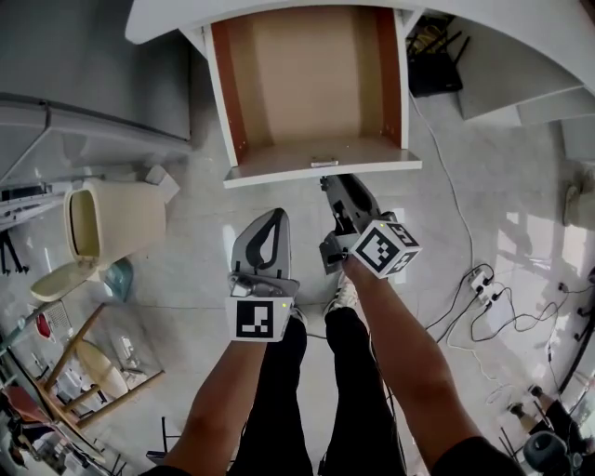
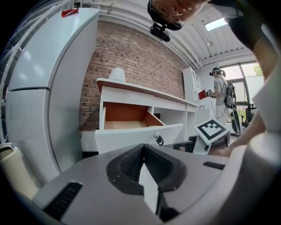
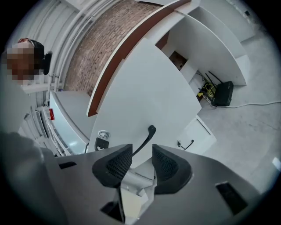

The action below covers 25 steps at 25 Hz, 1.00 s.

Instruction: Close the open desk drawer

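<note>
The left hand-held gripper (image 1: 272, 223) is hanging lowest in the head view, at about 6 o'clock, with its jaws pressed together on nothing. Just to its right, the right hand-held gripper (image 1: 342, 186) is pointing toward 12 o'clock with its jaws standing wide apart. In its own view the black handle (image 3: 146, 139) is showing in the gap between them, ungripped. The drawer (image 1: 316, 169) is sitting fully pulled out of the white counter (image 1: 167, 14) at 12 o'clock, its front panel just beyond the right gripper's tips.

The main risk is probably lying in that gap. If the push is going in while the handle is sitting between the spread jaws, one jaw could be catching on it and skidding sideways, so the drawer could be skewing and binding. A hard shove could be slamming it.

Nothing is blocking the drawer's path. A beige waste bin (image 1: 107, 223) is standing at 9 o'clock, a wooden stool (image 1: 93, 372) at 8 o'clock, a black router (image 1: 437, 60) at 1 o'clock under the counter, and a power strip (image 1: 483, 284) is trailing cables across the floor at 4 o'clock, all well apart from it.
</note>
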Motion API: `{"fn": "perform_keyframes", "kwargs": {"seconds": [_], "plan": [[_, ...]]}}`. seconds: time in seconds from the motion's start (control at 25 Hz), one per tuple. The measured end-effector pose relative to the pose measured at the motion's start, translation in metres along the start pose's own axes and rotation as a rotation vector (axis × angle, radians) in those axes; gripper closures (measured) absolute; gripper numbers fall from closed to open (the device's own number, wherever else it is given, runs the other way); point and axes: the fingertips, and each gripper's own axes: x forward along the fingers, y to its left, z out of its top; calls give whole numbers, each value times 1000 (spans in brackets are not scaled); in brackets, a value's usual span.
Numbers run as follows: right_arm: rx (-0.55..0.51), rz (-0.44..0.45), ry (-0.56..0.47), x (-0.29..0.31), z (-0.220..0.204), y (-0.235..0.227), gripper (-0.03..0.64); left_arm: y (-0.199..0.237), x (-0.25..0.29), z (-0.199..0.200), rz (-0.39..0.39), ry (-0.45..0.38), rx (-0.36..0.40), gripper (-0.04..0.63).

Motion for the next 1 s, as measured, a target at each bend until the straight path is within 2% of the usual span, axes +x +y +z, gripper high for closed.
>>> {"fn": "perform_keyframes", "kwargs": {"seconds": [0.32, 0.52, 0.6, 1.0], "plan": [[167, 114, -51, 12, 7, 5, 492, -2, -1, -2, -13, 16, 18, 588], [172, 137, -44, 17, 13, 5, 500, 0, -2, -2, -2, 10, -4, 588], [174, 136, -37, 17, 10, 3, 545, 2, -3, -3, 0, 12, -6, 588], [228, 149, -43, 15, 10, 4, 563, 11, -3, -2, 7, 22, -5, 588]]}}
